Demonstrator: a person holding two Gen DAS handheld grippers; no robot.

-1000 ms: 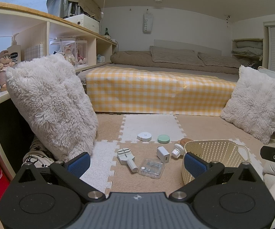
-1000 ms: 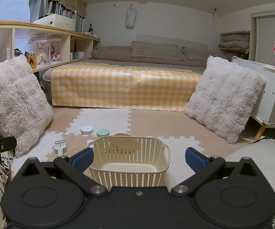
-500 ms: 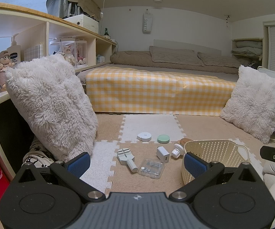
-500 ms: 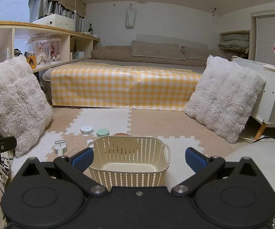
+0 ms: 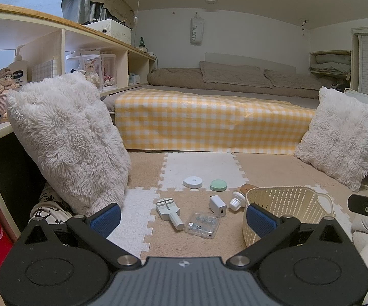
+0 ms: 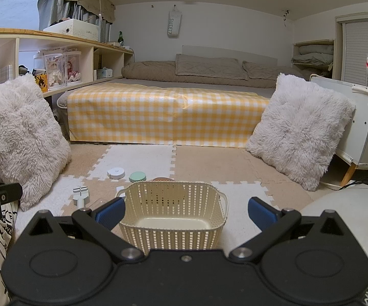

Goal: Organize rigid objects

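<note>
Hovering Before the First Pick

Holding unchanged over the last second: left hand-held gripper and right hand-held gripper, both spread wide and empty, so sorting not yet begun. Cream perforated plastic basket sitting empty on foam floor mat, just right of scattered pieces: clear plastic case, white charger cube, grey T-shaped tool, round white disc, round green disc. Fluffy white pillow crowding left approach.
</note>
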